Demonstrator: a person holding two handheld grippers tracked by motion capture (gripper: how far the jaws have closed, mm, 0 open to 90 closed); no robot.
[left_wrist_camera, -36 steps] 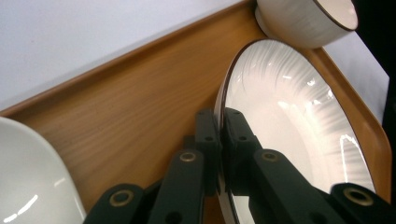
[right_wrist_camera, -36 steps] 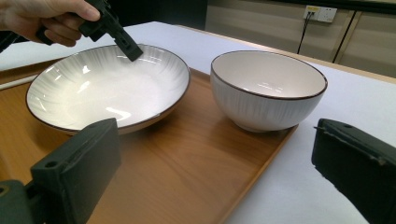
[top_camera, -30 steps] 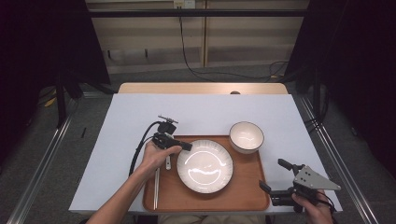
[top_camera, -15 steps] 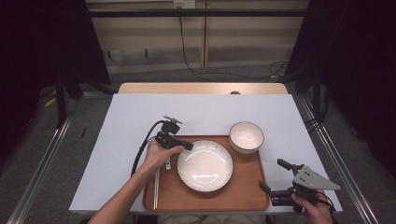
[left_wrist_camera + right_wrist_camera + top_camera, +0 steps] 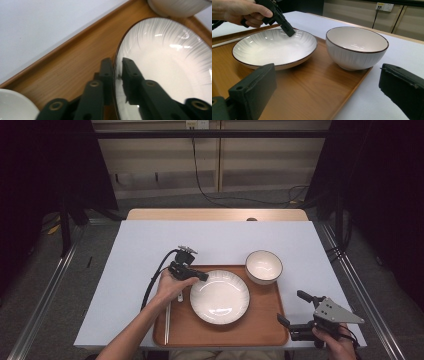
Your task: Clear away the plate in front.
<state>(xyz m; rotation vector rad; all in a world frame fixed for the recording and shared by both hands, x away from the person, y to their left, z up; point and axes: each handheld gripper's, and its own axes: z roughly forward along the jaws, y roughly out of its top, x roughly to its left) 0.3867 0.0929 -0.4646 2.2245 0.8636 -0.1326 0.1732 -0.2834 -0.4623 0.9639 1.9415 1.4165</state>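
High view: the plate lies flat in the middle of the wooden tray, with the bowl at its 2 o'clock on the tray's far right corner and chopsticks along the tray's left edge at the plate's 8 o'clock. The left gripper sits at the plate's 10 o'clock rim; in the left gripper view its jaws straddle that rim with a sliver of gap, so the plate looks set down and just let go rather than clamped. Judging by this, placing the plate seems done, and drawing the hand away is what remains. The right gripper waits wide open and empty at the tray's 4 o'clock corner. Against the earlier frames, the left jaws have just been opening around the rim; plate, bowl and right hand sit as before.
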